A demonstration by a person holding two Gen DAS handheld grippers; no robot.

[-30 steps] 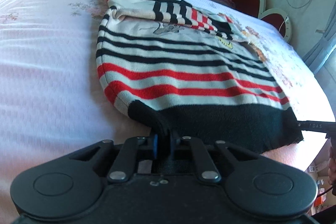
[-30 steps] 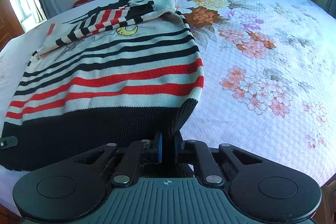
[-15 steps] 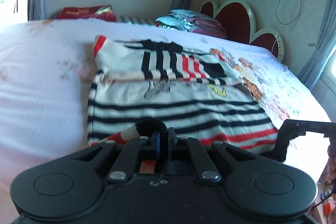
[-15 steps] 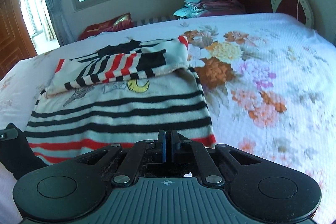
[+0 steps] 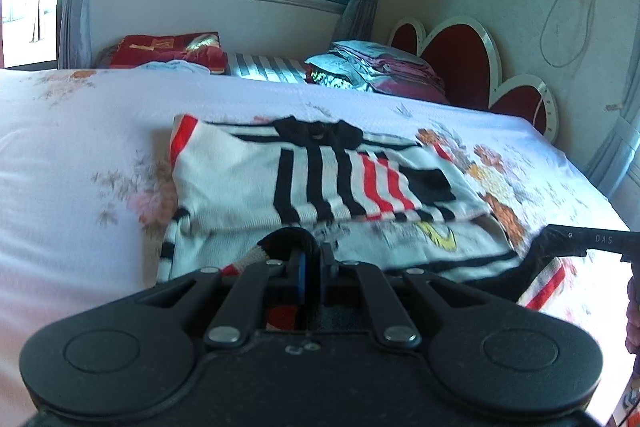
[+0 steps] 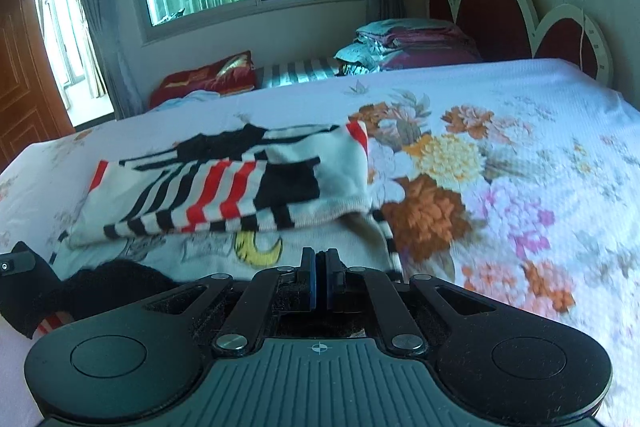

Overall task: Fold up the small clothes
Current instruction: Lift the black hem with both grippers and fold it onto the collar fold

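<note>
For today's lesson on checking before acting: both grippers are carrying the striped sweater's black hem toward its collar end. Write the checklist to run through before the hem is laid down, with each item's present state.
1. Left gripper shut on the sweater: ok, black hem bunched between its pads.
2. Right gripper shut on the same hem: ok, jaws closed on dark knit.
3. Sleeves folded across the chest: ok, lying flat.
4. Landing area on the sweater free of other things: ok.
5. Hem level between the two grippers: cannot tell, it sags out of view.
6. Bedspread smooth under the sweater: cannot tell, covered.
</note>
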